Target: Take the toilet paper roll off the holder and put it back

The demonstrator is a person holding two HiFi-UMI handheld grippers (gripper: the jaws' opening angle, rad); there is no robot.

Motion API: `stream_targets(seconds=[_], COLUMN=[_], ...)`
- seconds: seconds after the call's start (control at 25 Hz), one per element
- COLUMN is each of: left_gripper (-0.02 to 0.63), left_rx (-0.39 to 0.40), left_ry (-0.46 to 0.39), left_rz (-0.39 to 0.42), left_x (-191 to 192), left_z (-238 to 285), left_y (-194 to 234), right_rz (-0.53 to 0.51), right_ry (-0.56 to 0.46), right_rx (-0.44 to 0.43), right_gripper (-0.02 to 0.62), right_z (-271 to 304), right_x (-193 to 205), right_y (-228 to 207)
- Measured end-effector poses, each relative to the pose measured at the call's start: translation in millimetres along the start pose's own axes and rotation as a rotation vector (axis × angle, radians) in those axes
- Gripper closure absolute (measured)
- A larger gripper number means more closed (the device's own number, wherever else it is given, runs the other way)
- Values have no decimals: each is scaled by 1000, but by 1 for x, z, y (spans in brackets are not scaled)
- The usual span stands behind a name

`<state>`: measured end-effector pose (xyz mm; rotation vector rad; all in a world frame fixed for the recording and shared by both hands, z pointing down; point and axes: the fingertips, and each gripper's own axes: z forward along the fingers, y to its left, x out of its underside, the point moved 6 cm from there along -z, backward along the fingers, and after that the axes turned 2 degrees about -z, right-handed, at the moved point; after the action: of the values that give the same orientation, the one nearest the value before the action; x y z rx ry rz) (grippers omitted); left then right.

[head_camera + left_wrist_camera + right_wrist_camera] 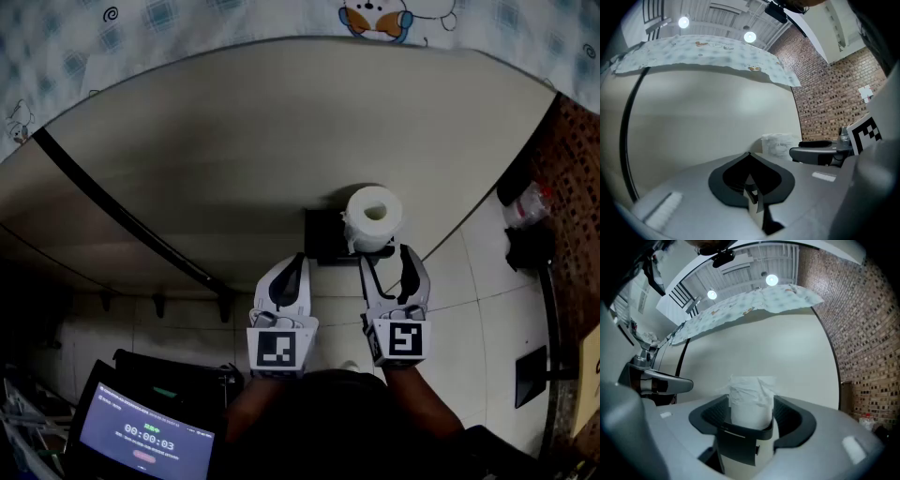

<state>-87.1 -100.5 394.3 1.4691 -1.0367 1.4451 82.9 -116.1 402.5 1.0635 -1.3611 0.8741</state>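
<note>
A white toilet paper roll (373, 217) stands with its core hole facing up, right beside the black holder (324, 236) on the cream wall. I cannot tell whether it still sits on the holder. My right gripper (383, 253) is shut on the roll (751, 404), one dark pad against each side. The left gripper (290, 270) hangs just left of it, shut and empty, its tips (750, 157) meeting. The left gripper view shows the roll (778, 144) past those tips, next to a right gripper finger (816, 153).
A cream partition wall (262, 141) fills the front, topped by a patterned cloth (281, 19). A black bar (122, 220) slants across it. A brick wall (574, 159) and a bottle (528, 204) are at the right. A screen with a timer (142, 437) sits at the bottom left.
</note>
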Motion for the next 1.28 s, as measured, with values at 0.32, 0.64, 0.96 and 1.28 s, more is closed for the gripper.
stream_targets(seconds=[0.32, 0.64, 0.96, 1.28], left_gripper=[592, 592, 592, 591], left_rx=[-15, -41, -60, -42], left_ry=[-1, 4, 19, 25], left_rz=[-12, -8, 2, 0], left_x=[0, 1, 3, 6], left_z=[7, 9, 5, 3], left_y=[7, 17, 26, 23], right_rz=[21, 2, 3, 19], right_ry=[15, 27, 46, -5], right_rx=[-32, -37, -26, -31], right_gripper=[113, 64, 162, 170], right_z=[30, 61, 68, 60], right_x=[0, 1, 0, -17], right_y=[2, 2, -4, -2])
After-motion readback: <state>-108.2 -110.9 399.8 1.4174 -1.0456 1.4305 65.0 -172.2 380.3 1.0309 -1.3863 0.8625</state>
